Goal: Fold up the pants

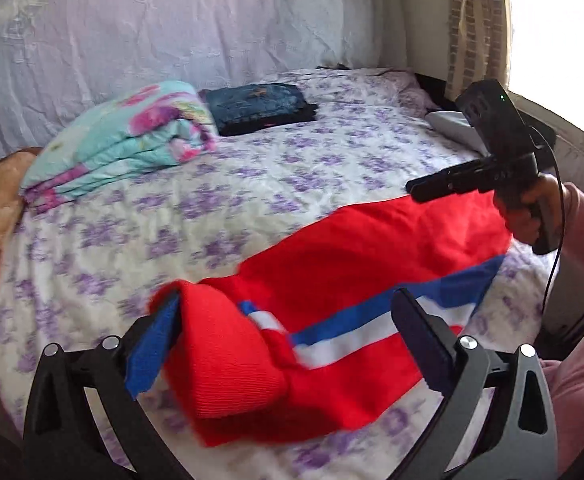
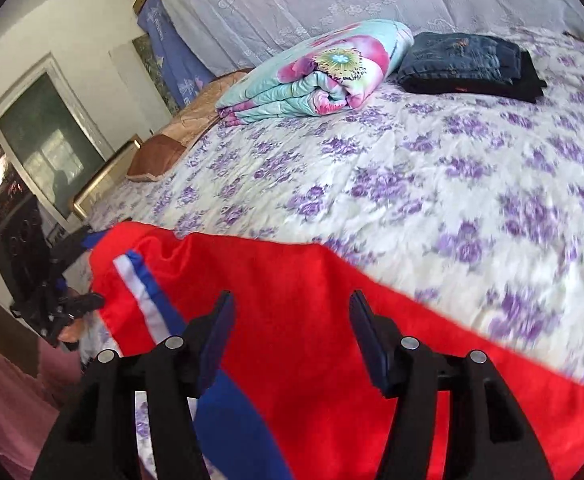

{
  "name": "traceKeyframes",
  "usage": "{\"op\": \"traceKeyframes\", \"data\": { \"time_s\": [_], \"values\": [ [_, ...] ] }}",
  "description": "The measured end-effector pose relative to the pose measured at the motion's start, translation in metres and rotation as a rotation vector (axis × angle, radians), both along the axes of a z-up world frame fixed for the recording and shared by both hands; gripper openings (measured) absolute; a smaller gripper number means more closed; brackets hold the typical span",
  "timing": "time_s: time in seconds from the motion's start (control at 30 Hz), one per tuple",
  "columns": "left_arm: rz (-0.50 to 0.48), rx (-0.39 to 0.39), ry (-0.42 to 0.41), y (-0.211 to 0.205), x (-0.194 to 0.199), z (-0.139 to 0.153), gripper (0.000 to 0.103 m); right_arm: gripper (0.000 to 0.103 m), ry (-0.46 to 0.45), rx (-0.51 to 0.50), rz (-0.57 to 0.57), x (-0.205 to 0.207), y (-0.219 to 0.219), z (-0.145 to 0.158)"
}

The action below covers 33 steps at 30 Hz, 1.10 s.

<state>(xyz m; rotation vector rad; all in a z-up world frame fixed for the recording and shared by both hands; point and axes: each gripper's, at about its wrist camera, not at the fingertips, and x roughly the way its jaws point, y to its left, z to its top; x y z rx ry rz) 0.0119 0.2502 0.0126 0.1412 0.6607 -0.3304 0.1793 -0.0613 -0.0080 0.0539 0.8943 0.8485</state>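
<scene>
Red pants with a blue and white side stripe lie along the near edge of the bed; they also show in the right wrist view. My left gripper is open, its jaws wide apart around the ribbed red cuff end, which is bunched between them and lies against the left finger. My right gripper is open just above the red fabric, holding nothing. In the left wrist view the right gripper hovers over the far end of the pants.
The bed has a white sheet with purple flowers. A folded floral quilt and folded dark jeans lie at the back. A brown pillow lies at the left. A window is at the right.
</scene>
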Motion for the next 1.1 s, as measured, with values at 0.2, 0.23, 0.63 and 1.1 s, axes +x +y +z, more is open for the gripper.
{"op": "traceKeyframes", "data": {
  "time_s": [0.2, 0.23, 0.63, 1.1],
  "values": [
    [0.01, -0.27, -0.034, 0.045, -0.013, 0.028, 0.098, 0.06, 0.004, -0.077, 0.05, 0.046, 0.029, -0.014],
    [-0.049, -0.342, -0.028, 0.041, -0.01, 0.03, 0.098, 0.06, 0.02, -0.082, 0.066, 0.052, 0.034, -0.018],
    [-0.157, -0.301, 0.24, -0.01, 0.054, -0.051, 0.098, 0.061, 0.194, -0.141, 0.412, 0.042, 0.057, -0.024],
    [-0.156, -0.327, 0.249, -0.005, 0.06, -0.054, 0.098, 0.065, 0.495, 0.01, 0.692, 0.084, 0.07, -0.06]
  ]
}}
